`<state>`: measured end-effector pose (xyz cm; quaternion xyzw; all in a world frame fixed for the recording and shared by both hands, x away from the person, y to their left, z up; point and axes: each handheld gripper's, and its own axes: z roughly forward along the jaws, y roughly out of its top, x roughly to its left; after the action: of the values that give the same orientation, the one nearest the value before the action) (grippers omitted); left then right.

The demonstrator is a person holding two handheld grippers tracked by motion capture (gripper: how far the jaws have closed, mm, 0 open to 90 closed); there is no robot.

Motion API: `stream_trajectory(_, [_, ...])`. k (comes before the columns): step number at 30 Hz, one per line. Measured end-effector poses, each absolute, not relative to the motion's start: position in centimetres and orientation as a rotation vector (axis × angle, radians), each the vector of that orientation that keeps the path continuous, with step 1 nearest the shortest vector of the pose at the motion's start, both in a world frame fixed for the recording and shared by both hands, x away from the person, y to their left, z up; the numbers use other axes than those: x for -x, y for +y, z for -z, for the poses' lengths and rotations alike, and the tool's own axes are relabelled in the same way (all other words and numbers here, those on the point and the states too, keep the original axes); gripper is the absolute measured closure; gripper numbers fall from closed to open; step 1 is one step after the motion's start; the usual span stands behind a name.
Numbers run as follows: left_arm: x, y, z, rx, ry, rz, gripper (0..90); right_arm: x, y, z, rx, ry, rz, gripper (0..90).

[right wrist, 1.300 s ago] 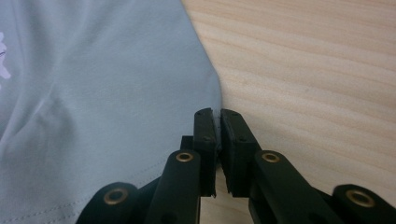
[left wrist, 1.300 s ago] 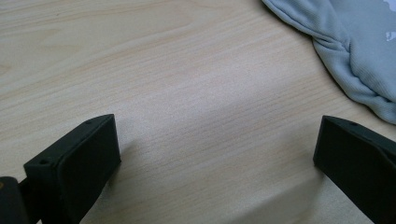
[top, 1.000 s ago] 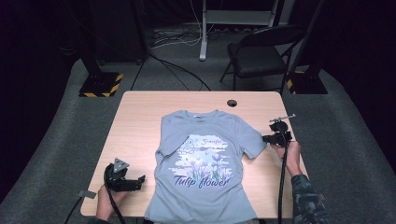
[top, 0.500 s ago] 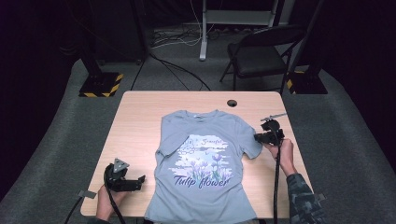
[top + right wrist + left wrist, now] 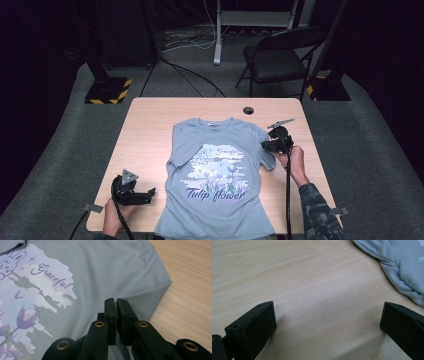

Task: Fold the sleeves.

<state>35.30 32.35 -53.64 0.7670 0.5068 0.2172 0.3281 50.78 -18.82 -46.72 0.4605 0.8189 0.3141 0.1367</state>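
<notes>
Left tongs (image 5: 148, 192) sit at the near left corner of the table (image 5: 150, 130), jaws spread wide over bare wood, nothing between them, just beside the shirt's left edge. The grey T-shirt (image 5: 220, 200) lies flat, print up, in the middle of the table, hem at the near edge. Right tongs (image 5: 265, 145), farther back on the right, are clamped on the sleeve (image 5: 150, 290), a thin fold of cloth pinched between the pads. A chair (image 5: 280, 55) stands beyond the table.
</notes>
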Motion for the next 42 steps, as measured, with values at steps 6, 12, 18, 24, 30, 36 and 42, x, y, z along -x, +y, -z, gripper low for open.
stream_trajectory(6, [-35.3, 32.4, 53.6, -2.008, 1.326, -0.569, 0.0, -51.0, -17.1, 46.4, -1.284, 2.398, -0.910, 86.8])
stream_trajectory(12, [-35.3, 32.4, 53.6, -2.008, 1.326, -0.569, 0.0, -51.2, -15.7, 46.2, -1.251, 2.427, -0.909, 86.8])
stream_trajectory(18, [-35.3, 32.4, 53.6, -2.008, 1.326, -0.569, 0.0, -51.6, -14.4, 45.8, -1.216, 2.465, -0.910, 86.5])
stream_trajectory(24, [-35.3, 32.4, 53.6, -2.008, 1.327, -0.569, 0.0, -51.9, -12.7, 45.6, -1.165, 2.496, -0.873, 86.3])
stream_trajectory(30, [-35.3, 32.4, 53.6, -2.008, 1.326, -0.569, 0.0, -52.5, -11.5, 45.3, -1.151, 2.508, -0.866, 86.2])
stream_trajectory(36, [-35.3, 32.3, 53.6, -2.009, 1.324, -0.567, 0.0, -53.1, -10.5, 44.8, -1.138, 2.522, -0.856, 86.2])
stream_trajectory(42, [-35.3, 32.3, 53.6, -2.010, 1.323, -0.567, 0.0, -53.6, -9.5, 44.7, -1.128, 2.526, -0.859, 86.3])
